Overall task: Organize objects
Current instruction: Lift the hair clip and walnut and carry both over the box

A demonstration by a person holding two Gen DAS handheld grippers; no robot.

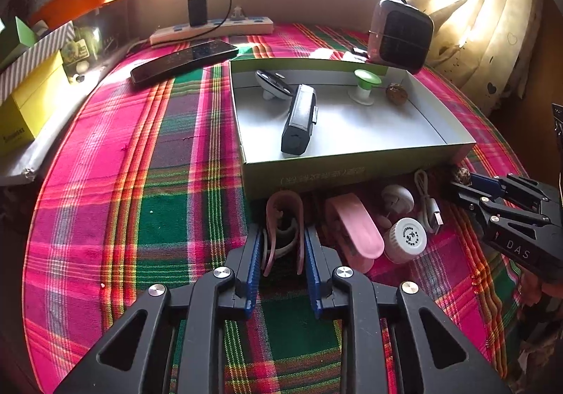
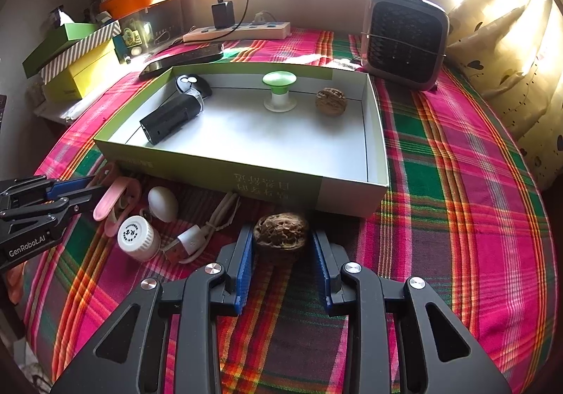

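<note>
On plaid table [image 2: 457, 154], before green box [image 2: 218, 172]: left hand-held gripper [image 1: 283, 246] narrow, pads pressing pink hair claw [image 1: 284, 218]. Right hand-held gripper [image 2: 281, 246] narrow, pads clamping walnut [image 2: 280, 230] on cloth just beside box front wall. Inside box: black flashlight [image 2: 172, 117], green-topped spool [image 2: 279, 91], second walnut [image 2: 330, 101]. White bottle [image 2: 135, 237], USB cable [image 2: 197, 235] lie between grippers.

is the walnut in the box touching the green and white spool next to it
Apart. In the right wrist view, the walnut sits to the right of the green and white spool, with a plain strip of the box's white floor showing between them.
</note>
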